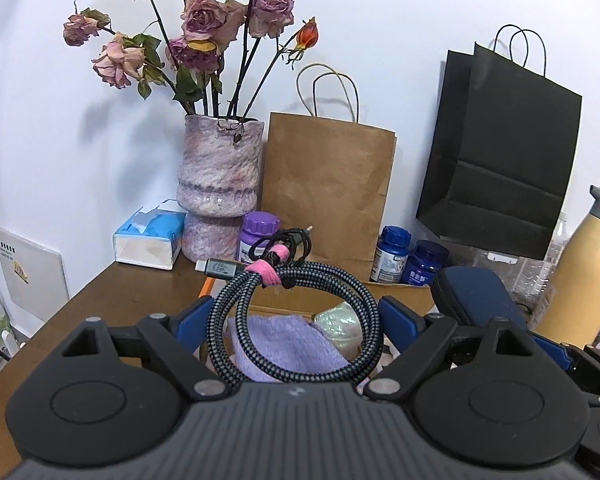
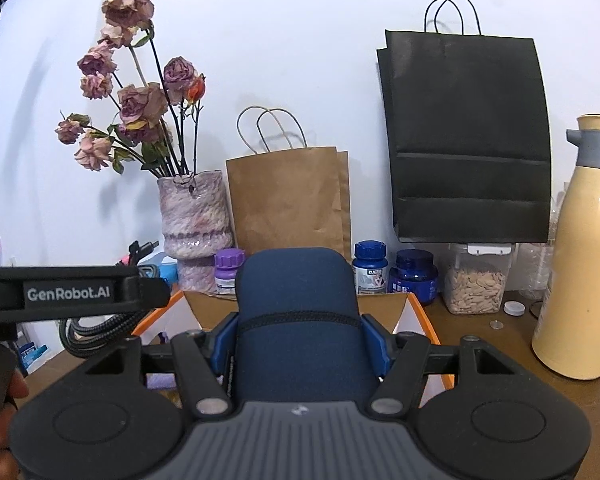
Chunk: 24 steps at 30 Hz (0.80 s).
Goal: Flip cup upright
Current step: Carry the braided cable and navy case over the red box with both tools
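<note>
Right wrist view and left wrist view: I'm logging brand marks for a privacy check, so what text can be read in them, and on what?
"GenRobot.AI": on the black body of the left hand-held gripper.
Grey USB-C plug of the braided cable: small print, unreadable.
Purple bottle and blue bottles: labels blurred.
White card: print too small.

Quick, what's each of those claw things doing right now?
Left gripper: closed on a coiled cable.
Right gripper: closed on a blue zip case.

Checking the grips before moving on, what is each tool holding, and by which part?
Left tool: coiled cable, pads on the coil's outer sides. Right tool: blue zip case, gripped across its sides near the zipper.
</note>
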Tool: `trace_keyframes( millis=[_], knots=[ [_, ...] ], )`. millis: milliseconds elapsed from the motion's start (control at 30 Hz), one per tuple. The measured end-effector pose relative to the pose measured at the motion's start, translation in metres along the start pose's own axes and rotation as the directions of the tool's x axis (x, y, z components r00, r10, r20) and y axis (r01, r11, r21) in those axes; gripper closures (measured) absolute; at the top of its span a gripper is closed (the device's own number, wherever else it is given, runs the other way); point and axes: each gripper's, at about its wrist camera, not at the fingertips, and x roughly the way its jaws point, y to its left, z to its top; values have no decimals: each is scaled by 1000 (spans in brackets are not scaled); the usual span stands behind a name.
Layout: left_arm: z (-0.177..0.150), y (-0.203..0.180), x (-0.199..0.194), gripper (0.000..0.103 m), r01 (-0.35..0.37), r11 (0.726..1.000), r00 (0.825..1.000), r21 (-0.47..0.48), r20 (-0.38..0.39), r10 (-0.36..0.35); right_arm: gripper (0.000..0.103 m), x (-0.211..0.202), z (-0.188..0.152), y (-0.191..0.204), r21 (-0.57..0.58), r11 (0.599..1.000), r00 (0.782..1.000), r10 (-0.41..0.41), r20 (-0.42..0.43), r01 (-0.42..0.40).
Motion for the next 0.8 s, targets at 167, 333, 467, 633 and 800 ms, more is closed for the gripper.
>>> trace_keyframes(
  millis=[167,333,467,633,800],
  knots=[
    [3,0,14,14,-2,1000,1000,12,-4,2,40,14,4,-1,-14,1000,1000,-1,-8,0],
    [7,1,26,14,-6,1000,1000,19,-4,6,40,27,7,-4,-23,1000,1000,0,-12,-1],
    [8,2,36,14,-11,1000,1000,29,-6,11,40,37,10,-9,-25,1000,1000,-2,-17,2],
    [8,2,51,14,-11,999,1000,47,-20,12,40,49,12,-14,-32,999,1000,-8,-27,7],
    [8,2,64,14,-6,998,1000,64,-30,8,40,62,11,-15,-46,999,999,-13,-41,11]
  ],
)
